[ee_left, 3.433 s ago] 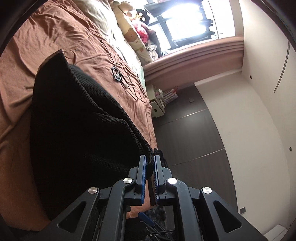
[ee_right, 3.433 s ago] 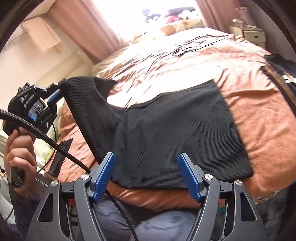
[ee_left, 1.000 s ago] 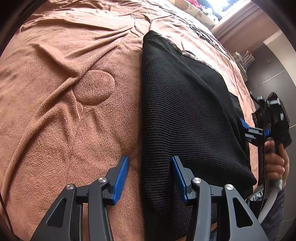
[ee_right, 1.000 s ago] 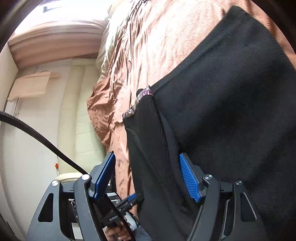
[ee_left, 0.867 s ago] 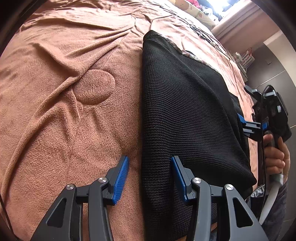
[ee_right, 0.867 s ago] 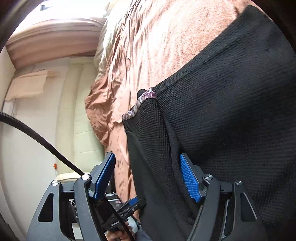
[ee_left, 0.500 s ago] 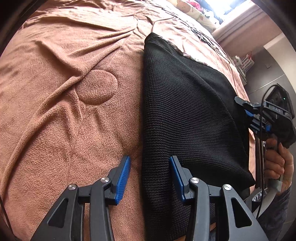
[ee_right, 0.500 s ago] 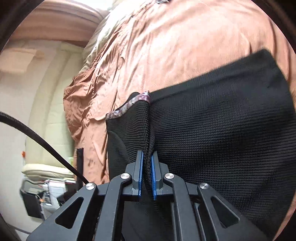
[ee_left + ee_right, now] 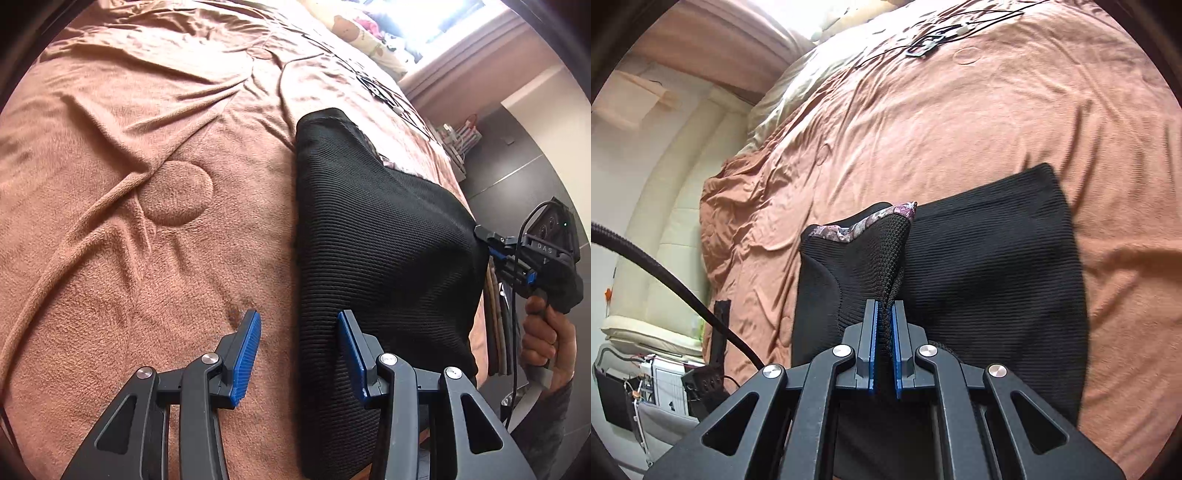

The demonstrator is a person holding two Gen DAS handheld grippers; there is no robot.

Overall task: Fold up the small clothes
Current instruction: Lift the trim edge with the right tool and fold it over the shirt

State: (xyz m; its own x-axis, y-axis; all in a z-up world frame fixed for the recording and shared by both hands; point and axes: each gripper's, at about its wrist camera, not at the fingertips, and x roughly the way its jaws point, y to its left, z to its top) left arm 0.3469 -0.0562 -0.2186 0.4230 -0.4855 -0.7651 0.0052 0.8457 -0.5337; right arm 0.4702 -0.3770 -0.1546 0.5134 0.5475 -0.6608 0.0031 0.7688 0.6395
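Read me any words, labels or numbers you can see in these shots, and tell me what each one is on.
"DAS", or possibly "OAS": pale letters on the black body of the right gripper, seen from the left wrist view; small, so the first letter is uncertain.
White papers by the bed, right wrist view: dark marks, too small to read.
Black garment and brown blanket: no text.

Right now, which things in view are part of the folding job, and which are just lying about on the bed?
Part of the job:
- black knit garment
- right gripper, shut on a raised fold of it
- left gripper, open at its near edge

Lying about:
- cables on the brown bedspread
- pillows by the window
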